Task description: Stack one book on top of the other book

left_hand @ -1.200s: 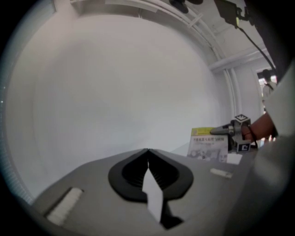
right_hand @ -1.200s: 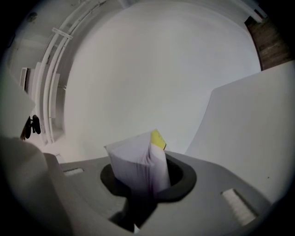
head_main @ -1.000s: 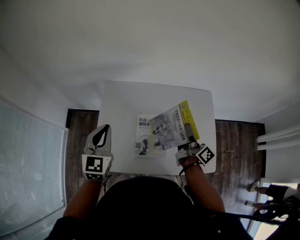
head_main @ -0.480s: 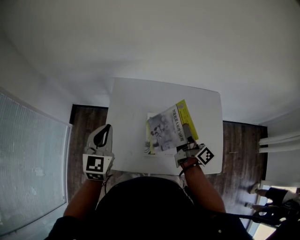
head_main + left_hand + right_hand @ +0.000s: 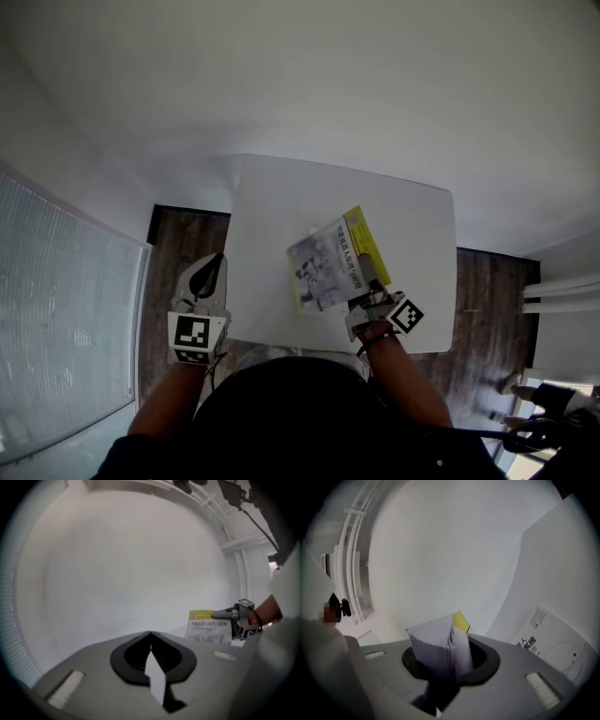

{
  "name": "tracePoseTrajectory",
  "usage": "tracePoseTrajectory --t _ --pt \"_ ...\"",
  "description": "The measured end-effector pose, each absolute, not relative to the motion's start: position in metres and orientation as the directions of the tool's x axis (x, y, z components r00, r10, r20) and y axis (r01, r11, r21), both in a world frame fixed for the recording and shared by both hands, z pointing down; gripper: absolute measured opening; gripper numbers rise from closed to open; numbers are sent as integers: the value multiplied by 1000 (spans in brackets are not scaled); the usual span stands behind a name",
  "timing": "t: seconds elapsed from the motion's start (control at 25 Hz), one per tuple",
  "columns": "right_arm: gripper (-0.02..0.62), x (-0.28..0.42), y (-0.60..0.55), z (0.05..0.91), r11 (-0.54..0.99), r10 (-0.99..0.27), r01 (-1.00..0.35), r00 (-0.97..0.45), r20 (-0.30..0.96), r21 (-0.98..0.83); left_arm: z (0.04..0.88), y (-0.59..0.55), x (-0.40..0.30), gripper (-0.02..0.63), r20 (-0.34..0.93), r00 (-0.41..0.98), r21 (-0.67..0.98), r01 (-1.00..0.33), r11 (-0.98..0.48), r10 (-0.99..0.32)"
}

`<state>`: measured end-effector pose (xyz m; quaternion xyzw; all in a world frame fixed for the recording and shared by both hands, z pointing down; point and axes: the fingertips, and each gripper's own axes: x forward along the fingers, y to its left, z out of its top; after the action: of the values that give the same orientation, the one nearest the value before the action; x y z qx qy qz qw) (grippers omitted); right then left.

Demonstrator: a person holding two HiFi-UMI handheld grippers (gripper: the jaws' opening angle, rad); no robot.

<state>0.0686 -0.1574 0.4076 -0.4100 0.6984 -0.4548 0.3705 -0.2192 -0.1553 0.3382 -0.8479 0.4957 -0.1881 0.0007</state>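
Observation:
My right gripper is shut on a book with a grey and yellow cover, gripping its near right corner. The book hangs tilted above the white table. In the right gripper view its page edges fill the jaws. The second book, white with black print, lies flat on the table under and beside the held one; in the head view only a sliver shows. My left gripper is shut and holds nothing, off the table's left edge. From the left gripper view the held book stands upright.
Dark wood floor lies on both sides of the table. A white wall runs behind it. A frosted glass panel stands at the left. White pipes run at the right.
The held book has moved left over the white book, which is now almost covered. The left gripper has shifted only slightly.

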Motion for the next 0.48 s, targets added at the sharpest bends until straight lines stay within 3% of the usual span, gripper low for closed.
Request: tracePoseTrajectory --t 0.48 --pt "92 69 -171 431 221 -885 -174 -449 -123 -960 340 -165 -202 -15 358 401 -196 -851 -488 -843"
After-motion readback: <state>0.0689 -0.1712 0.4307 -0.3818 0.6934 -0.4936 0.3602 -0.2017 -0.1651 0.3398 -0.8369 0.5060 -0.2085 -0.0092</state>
